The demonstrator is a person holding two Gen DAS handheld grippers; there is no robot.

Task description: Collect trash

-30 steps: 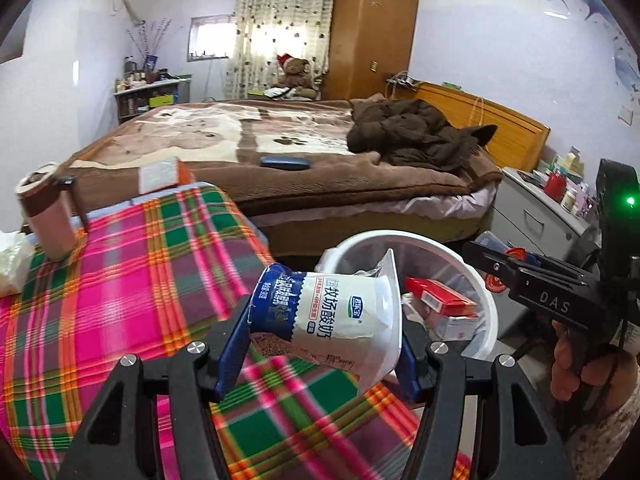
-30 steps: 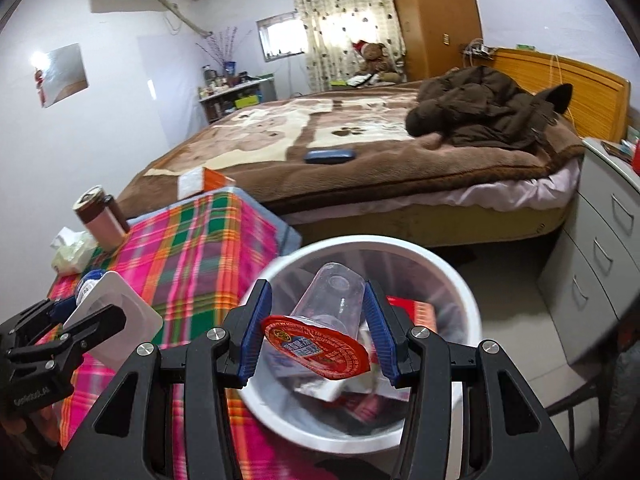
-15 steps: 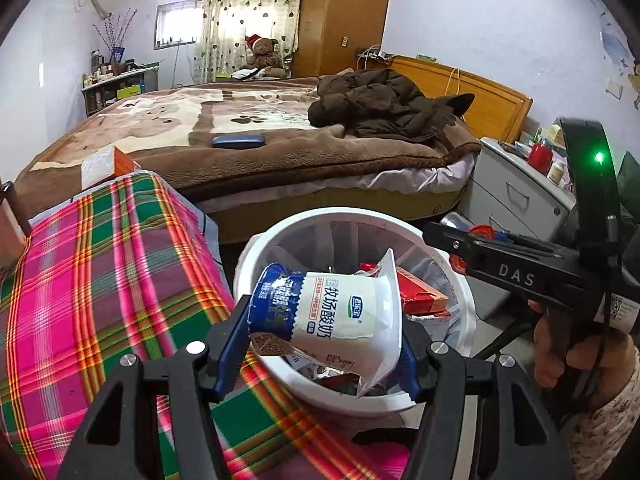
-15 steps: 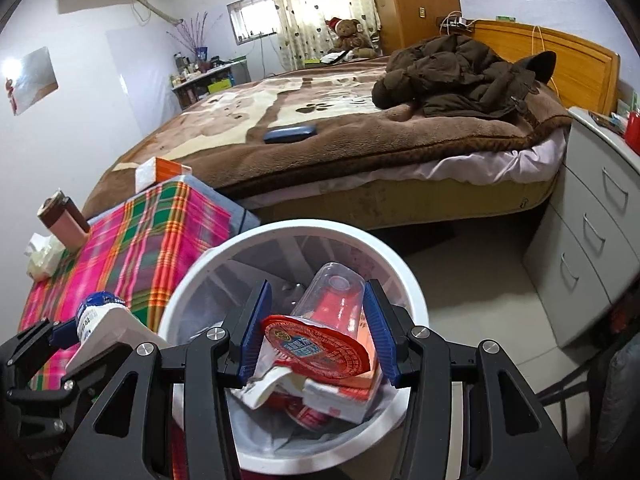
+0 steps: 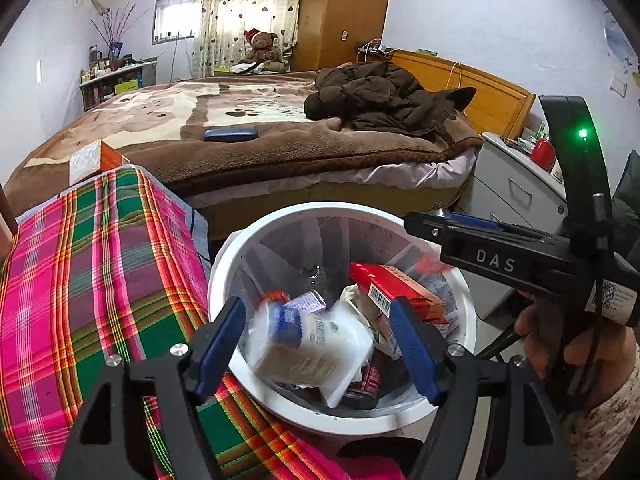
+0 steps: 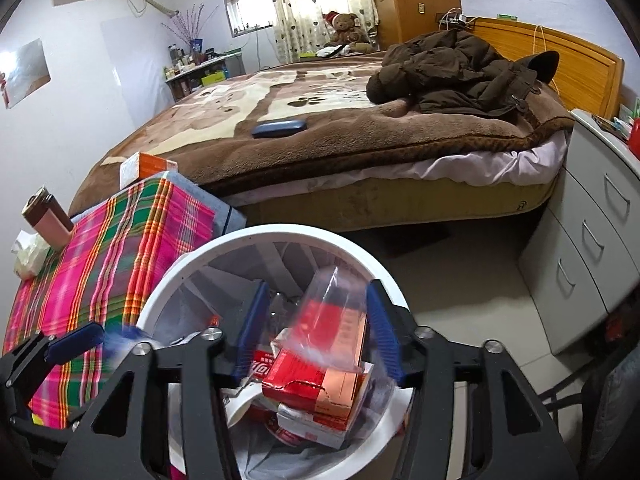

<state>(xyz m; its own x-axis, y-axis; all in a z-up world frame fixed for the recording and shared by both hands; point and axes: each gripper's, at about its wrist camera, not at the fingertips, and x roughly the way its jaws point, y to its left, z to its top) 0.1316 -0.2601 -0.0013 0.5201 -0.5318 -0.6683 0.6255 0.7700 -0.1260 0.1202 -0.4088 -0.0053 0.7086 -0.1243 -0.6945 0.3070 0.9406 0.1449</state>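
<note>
A white trash bin (image 5: 224, 280) (image 6: 160, 296) stands beside the plaid-covered table and holds red boxes (image 5: 396, 288) (image 6: 316, 376) and wrappers. My left gripper (image 5: 316, 344) is open above the bin; the white yogurt cup (image 5: 312, 340), blurred, is loose between its blue pads and falling into the bin. My right gripper (image 6: 316, 332) is open above the bin; the clear plastic cup (image 6: 336, 300), blurred, is dropping between its pads. The right gripper also shows in the left wrist view (image 5: 424, 228), reaching over the bin's right rim.
The table with pink-green plaid cloth (image 5: 92, 280) (image 6: 108, 248) lies left of the bin, with a brown thermos (image 6: 46, 216), tissues (image 6: 28, 254) and an orange-white box (image 5: 94, 156). A bed (image 5: 260, 140) is behind, grey drawers (image 6: 592, 240) at right.
Both grippers moved from the table edge to over the bin and opened. The yogurt cup and the clear cup have left the pads and are falling into the bin.
</note>
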